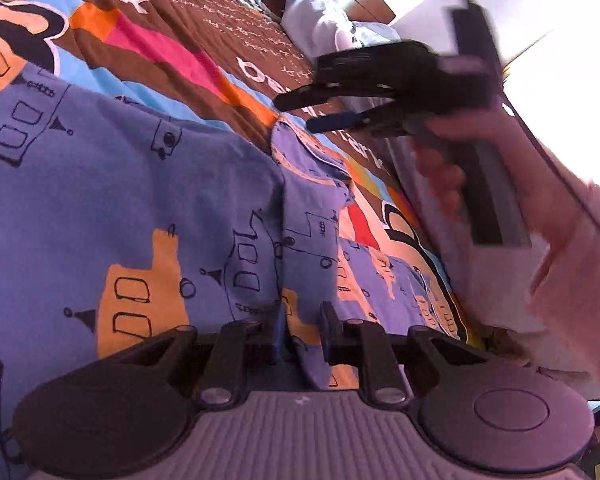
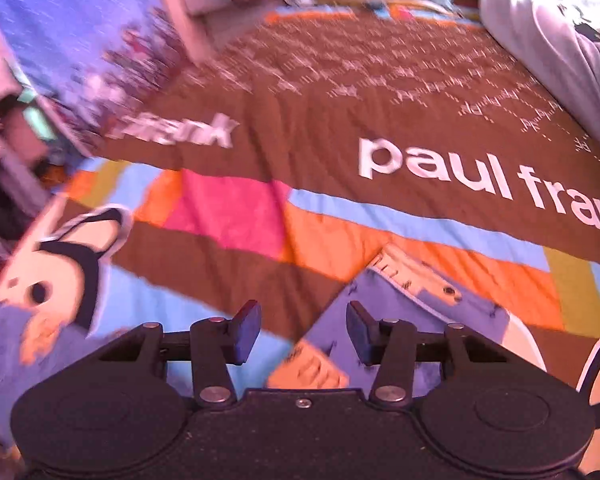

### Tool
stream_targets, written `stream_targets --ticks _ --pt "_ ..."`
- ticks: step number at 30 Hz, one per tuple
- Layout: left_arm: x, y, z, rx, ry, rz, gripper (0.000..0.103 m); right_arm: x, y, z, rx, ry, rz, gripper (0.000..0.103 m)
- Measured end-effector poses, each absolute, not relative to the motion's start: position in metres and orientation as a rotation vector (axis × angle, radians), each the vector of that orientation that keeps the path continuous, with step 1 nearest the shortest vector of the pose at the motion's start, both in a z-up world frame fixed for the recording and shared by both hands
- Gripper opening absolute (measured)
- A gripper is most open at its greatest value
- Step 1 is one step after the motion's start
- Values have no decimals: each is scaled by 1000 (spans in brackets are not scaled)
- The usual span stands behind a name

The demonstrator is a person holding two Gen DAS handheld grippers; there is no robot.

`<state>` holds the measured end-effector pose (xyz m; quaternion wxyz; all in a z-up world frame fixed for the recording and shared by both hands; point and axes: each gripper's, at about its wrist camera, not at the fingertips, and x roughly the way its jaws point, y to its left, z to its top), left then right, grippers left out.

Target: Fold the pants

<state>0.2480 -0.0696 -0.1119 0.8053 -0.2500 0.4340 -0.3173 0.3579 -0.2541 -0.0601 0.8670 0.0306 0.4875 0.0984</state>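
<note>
The pants [image 1: 140, 200] are blue-purple with orange patches and black line drawings, spread on the colourful bedspread. My left gripper [image 1: 303, 334] is shut on a raised fold of the pants fabric pinched between its fingers. My right gripper [image 1: 300, 114] hovers open and empty above a cuffed pants edge [image 1: 312, 156] in the left wrist view. In the right wrist view the right gripper [image 2: 300, 334] is open just above a corner of the pants [image 2: 384, 320] with its pale trim, touching nothing.
The bedspread [image 2: 380, 120] is brown with white "paul frank" lettering and bright blocks of colour. Pale pillows [image 2: 540, 32] lie at the far right. A hand and pink sleeve [image 1: 560, 220] hold the right gripper near the bed's edge.
</note>
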Motion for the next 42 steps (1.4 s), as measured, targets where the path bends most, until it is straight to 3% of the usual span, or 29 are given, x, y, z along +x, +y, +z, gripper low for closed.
stream_targets --ticks 4,6,7,9,14,22,26,31,33,37,39,42 --pt "247 -67 -113 -554 934 -650 11 383 -232 -89 44 1178 79 46" --pt "248 -67 -113 -553 935 -641 7 385 -227 -101 31 1210 21 26" --pt "247 -67 -113 -551 935 -635 5 383 -227 -103 18 1206 0 22" --pt "248 -69 -113 -549 933 -621 1 378 -230 -101 28 1179 -16 0" --pt "241 -80 -94 -431 903 -574 0 353 -261 -72 153 1060 -20 0" --pt "207 -121 -55 -105 833 -669 0 217 -355 -2 393 781 -42 0" --pt "188 -151 -55 70 844 -695 0 132 -403 -18 563 729 -132 0" --pt "173 -172 -60 214 872 -678 0 64 -426 -77 693 809 -198 2" --pt "171 -175 -61 238 877 -671 0 49 -428 -92 706 824 -202 16" --pt "171 -181 -62 254 883 -647 0 41 -421 -97 591 898 -176 25" --pt "170 -181 -62 262 879 -640 0 34 -416 -89 491 904 -157 43" --pt "168 -181 -63 260 876 -632 0 41 -398 -71 254 863 -127 50"
